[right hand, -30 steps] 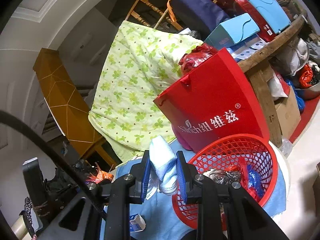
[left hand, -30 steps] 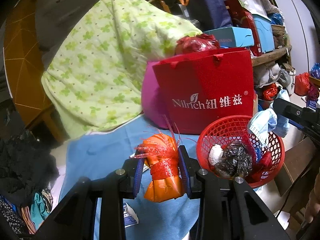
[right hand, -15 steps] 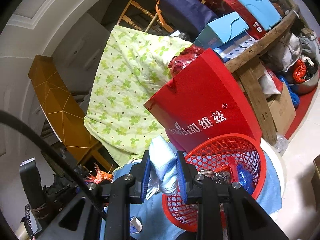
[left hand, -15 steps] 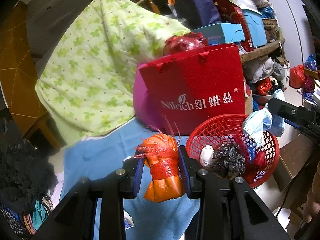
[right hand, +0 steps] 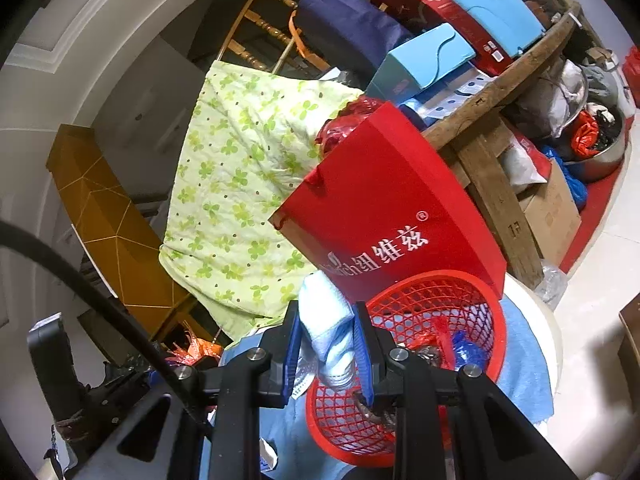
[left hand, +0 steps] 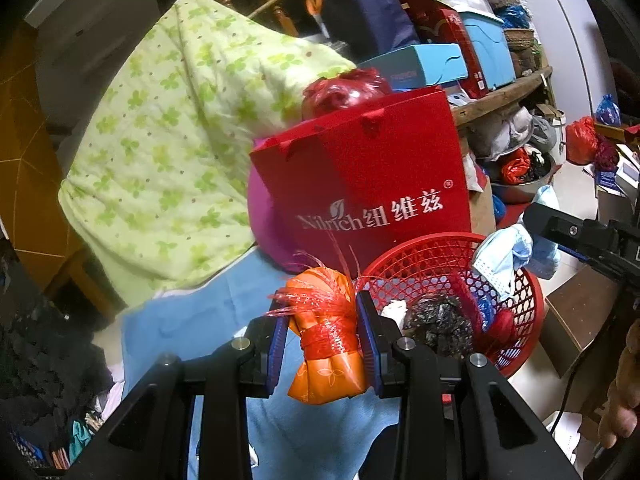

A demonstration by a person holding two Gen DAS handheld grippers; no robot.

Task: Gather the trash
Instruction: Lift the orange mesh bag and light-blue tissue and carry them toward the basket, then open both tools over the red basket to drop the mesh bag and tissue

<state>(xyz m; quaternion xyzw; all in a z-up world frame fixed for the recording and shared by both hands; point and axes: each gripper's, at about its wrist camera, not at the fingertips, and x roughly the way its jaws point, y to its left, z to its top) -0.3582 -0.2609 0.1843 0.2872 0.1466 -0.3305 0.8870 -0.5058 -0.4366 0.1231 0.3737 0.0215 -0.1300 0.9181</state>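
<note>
Cluttered room; orange wrapper [left hand: 326,344] between left tool [left hand: 322,338] pads.

L gripper [left hand: 325,334] was seen pointed fwd and somewhat downward, both blue-padded jaws clamped against an orange wrapped bundle [left hand: 326,354] held between them. R gripper [right hand: 328,346] was seen approx. level, jaws pressed together on a pale blue face mask [right hand: 326,330]. In the L wrist view, the R gripper's black body was seen entering from the right edge, w/ the mask hanging at its tip. A bare hand [left hand: 622,396] was partly seen at the lower right edge of the same view.
</note>
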